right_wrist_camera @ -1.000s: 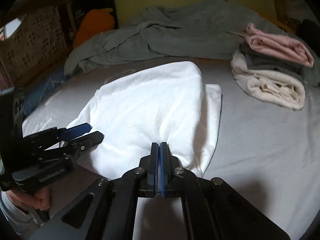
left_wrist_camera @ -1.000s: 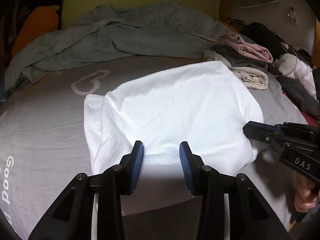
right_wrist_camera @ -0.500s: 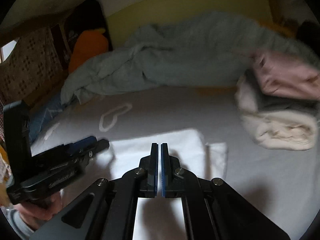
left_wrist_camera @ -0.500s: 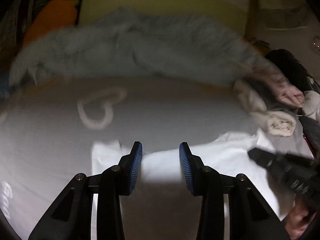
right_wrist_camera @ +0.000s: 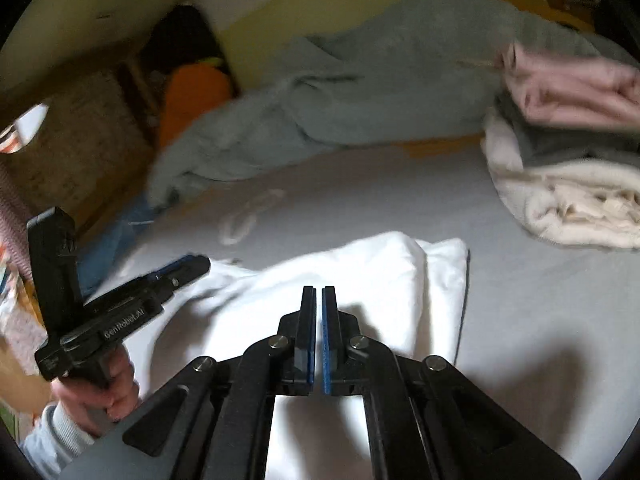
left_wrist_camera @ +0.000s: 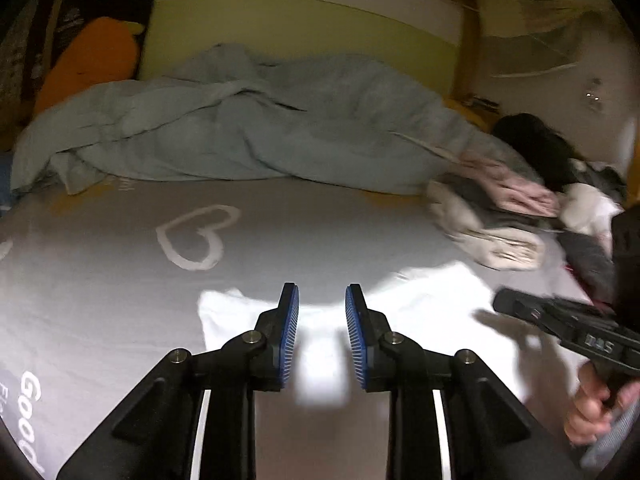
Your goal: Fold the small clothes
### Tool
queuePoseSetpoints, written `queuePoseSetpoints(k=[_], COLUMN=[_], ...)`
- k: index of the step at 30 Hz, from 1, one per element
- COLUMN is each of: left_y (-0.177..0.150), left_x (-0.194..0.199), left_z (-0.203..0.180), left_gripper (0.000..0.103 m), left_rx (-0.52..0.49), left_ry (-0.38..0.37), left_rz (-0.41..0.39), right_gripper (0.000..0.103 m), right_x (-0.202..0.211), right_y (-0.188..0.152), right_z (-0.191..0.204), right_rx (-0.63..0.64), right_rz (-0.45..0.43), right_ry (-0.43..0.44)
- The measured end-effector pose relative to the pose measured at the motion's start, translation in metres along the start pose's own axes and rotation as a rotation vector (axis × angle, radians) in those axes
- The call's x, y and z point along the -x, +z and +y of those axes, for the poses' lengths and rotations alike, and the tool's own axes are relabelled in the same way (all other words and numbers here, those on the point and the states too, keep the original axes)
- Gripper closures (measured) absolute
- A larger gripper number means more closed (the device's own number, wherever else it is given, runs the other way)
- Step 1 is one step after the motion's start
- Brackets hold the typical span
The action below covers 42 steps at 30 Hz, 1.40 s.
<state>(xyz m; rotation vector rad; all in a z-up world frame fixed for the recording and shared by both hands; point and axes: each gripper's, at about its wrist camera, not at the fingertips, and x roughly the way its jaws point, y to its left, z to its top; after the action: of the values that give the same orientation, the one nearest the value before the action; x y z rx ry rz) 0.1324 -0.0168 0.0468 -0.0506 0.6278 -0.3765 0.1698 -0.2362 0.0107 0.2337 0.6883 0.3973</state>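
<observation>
Lay folded on the grey bed sheet (left_wrist_camera: 320, 240), near the front edge of the bed: a white garment (right_wrist_camera: 360, 276), one thin layer showing along its right side in the right wrist view. Hovered above it, both grippers, touching nothing as far as could be seen. Left gripper (left_wrist_camera: 322, 332): blue pads apart with a narrow gap, jaws just closing, no cloth between them. Right gripper (right_wrist_camera: 319, 336): pads drawn together, nothing pinched. Gripped around the handles, a hand (right_wrist_camera: 100, 392) at the left gripper and another hand (left_wrist_camera: 596, 408) at the right. Stood well beyond the garment to the right, a stack of folded clothes (right_wrist_camera: 568, 152), pink on grey on cream. Bunched along the far side, a pale green blanket (left_wrist_camera: 240, 132). Printed on the sheet, a white heart outline (left_wrist_camera: 196, 236). Blurred throughout.
</observation>
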Motion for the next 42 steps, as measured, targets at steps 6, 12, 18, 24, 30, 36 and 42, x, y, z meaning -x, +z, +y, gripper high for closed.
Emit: queuePoseSetpoints(k=[6,12,18,24,30,36,42], left_y=[-0.039,-0.064,-0.056,-0.047,-0.070,-0.068,-0.055], left_x=[0.014,0.006,0.020,0.020,-0.010,-0.028,-0.045], left_z=[-0.011,-0.015,-0.005,0.039,0.094,0.102,0.072], left_gripper=[0.079,0.079,0.045,0.010,0.012,0.020,0.026], left_rx=[0.023,-0.064,0.001,0.185,0.565,0.656,0.451], left_ry=[-0.066,-0.037,-0.034,-0.002,-0.264,-0.486,-0.427], left_rz=[0.111,0.114,0.057,0.068,0.211,0.238,0.213], right_gripper=[0.103,0.103,0.100,0.017,0.017,0.017,0.018], right_x=[0.010,-0.001,0.014,0.039,0.005,-0.009,-0.029], right_y=[-0.016,-0.057,-0.043,-0.026,-0.032,-0.036,-0.032], right_z=[0.025,0.016,0.011,-0.012,-0.072,-0.078,-0.071], right_rx=[0.088,0.137,0.111,0.001,-0.325,-0.321,-0.266], right_rz=[0.073,0.095,0.079,-0.049,0.157,0.184,0.156], right_ry=[-0.009,-0.039,-0.013,-0.077,0.038,0.188,0.230])
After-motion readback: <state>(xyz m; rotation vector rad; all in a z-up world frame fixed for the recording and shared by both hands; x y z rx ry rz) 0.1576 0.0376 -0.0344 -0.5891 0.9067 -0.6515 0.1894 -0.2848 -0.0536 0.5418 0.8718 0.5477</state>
